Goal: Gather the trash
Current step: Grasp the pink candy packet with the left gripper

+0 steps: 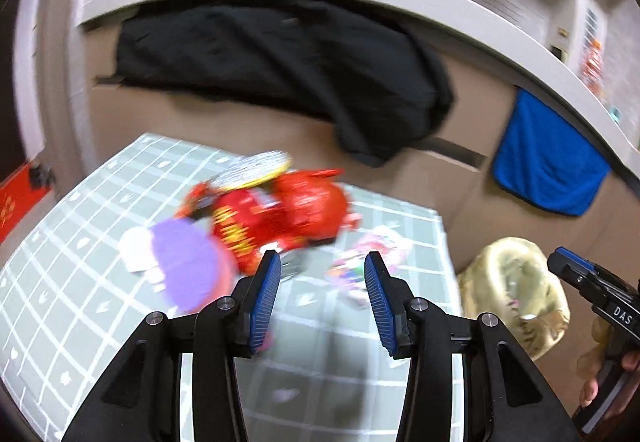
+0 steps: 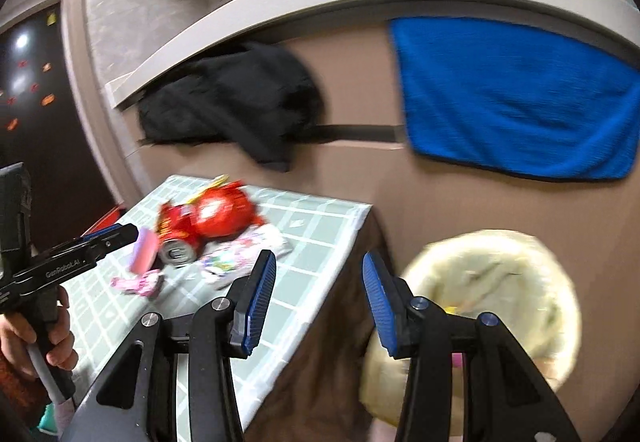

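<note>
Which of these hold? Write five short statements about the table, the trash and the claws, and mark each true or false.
1. Both claws are open and empty. True: left claw, right claw.
2. The red wrapper lies on the checked table. True.
3. The bag stands on the table. False: it sits beside the table, lower down.
4. The blue towel lies on the table. False: it hangs on the brown panel behind.
5. The can lies on its side by the red wrapper. True.
</note>
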Demonstrator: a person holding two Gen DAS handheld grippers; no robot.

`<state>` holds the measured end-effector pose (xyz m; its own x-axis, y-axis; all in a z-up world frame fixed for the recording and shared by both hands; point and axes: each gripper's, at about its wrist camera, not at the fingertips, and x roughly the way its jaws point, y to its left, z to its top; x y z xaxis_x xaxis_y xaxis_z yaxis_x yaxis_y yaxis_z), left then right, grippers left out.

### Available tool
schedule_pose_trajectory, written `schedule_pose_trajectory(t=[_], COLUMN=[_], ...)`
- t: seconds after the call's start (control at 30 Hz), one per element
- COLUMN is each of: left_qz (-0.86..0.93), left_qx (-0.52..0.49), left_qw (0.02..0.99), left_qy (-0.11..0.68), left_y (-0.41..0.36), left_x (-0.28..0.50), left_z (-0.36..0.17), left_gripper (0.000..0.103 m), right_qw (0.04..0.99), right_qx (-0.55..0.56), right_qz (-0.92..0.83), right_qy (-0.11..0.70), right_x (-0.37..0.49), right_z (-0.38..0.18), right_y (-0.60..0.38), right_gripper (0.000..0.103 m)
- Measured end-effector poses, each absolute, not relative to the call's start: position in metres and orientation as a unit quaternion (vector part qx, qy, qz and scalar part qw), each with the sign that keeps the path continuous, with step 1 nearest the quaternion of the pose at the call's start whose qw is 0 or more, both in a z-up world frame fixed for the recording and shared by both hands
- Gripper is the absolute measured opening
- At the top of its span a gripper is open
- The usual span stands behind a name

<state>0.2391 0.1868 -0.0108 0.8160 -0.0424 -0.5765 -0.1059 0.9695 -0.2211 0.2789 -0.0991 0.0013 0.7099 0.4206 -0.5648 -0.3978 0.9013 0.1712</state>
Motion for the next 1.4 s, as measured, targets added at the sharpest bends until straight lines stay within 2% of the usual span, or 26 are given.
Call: schedule_pose_trajectory(t=[0.27, 0.53, 0.9, 1.23, 1.33, 1.4], left_qz=[-0.002, 0.001, -0.092, -0.027, -0.018, -0.019], left_qx=[-0.139, -0.183, -0.131, -0.089, -0.087, -0.091], left_qw=[0.932, 0.906, 0.888, 0.888, 0.889, 0.887], left_qy=[0.333, 0.381, 0.431, 0.45, 0.449, 0.453], left_y=[0.248, 0.283, 0.242, 0.227, 0.224, 0.224], left_x=[0.222, 0.245, 0.235, 0.264, 0.268, 0.27], left_z=[-0.047, -0.08, -0.093, -0.098, -0.098, -0.099], left_gripper=[0.045, 0.045, 0.045, 0.045, 0.037, 0.025], right_qw=[0.905, 0.895, 0.888, 0.885, 0.885, 0.885], right_qx=[-0.015, -0.028, -0.026, -0.022, -0.019, -0.014], right_qz=[0.268, 0.279, 0.276, 0.273, 0.268, 0.266], right_qy=[0.33, 0.347, 0.366, 0.378, 0.38, 0.383], right_x=[0.276, 0.272, 0.276, 0.277, 0.279, 0.281], right_z=[-0.012, -0.023, -0.035, -0.045, -0.047, -0.048], right_y=[-0.043, -0.027, -0.031, -0.036, -0.039, -0.04], right_gripper=[0.043, 0.043, 0.043, 0.043, 0.043, 0.043])
